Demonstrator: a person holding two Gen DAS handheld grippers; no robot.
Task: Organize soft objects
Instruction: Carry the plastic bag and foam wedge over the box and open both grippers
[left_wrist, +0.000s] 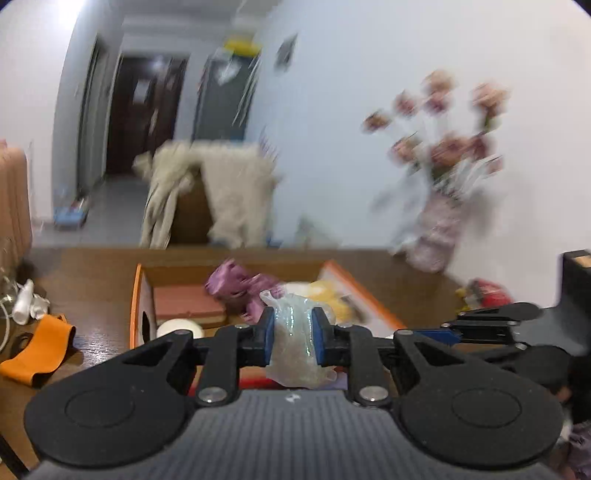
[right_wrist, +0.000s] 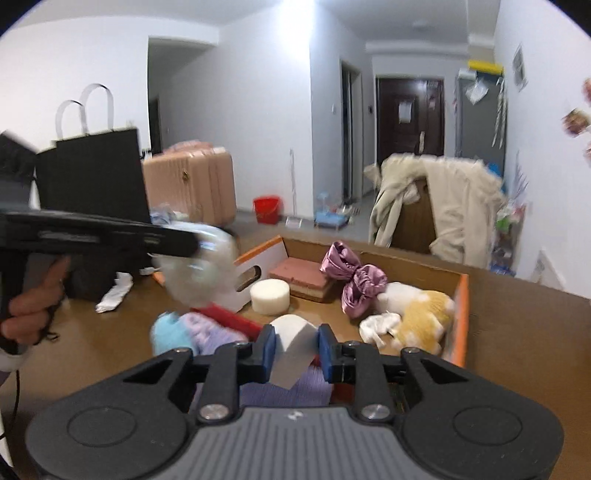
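My left gripper (left_wrist: 293, 332) is shut on a clear, crinkly plastic pouch (left_wrist: 295, 354), held above the near edge of an orange-rimmed cardboard box (left_wrist: 137, 295). The right wrist view shows that left gripper (right_wrist: 192, 243) from the side, in a hand, with the blurred pouch (right_wrist: 199, 269) at its tip. My right gripper (right_wrist: 296, 349) is shut on a white foam wedge (right_wrist: 295, 339) in front of the box (right_wrist: 461, 317). The box holds a purple satin piece (right_wrist: 351, 280), a pink sponge block (right_wrist: 299, 277), a round white foam (right_wrist: 269, 295) and a yellow-white plush (right_wrist: 421, 314).
Blue (right_wrist: 171, 332) and lilac (right_wrist: 210, 328) fluffy items and a red piece (right_wrist: 229, 317) lie just below my right gripper. A black paper bag (right_wrist: 96, 173) stands at the table's left, a flower vase (left_wrist: 439, 221) by the wall, an orange band (left_wrist: 40, 350) on the table.
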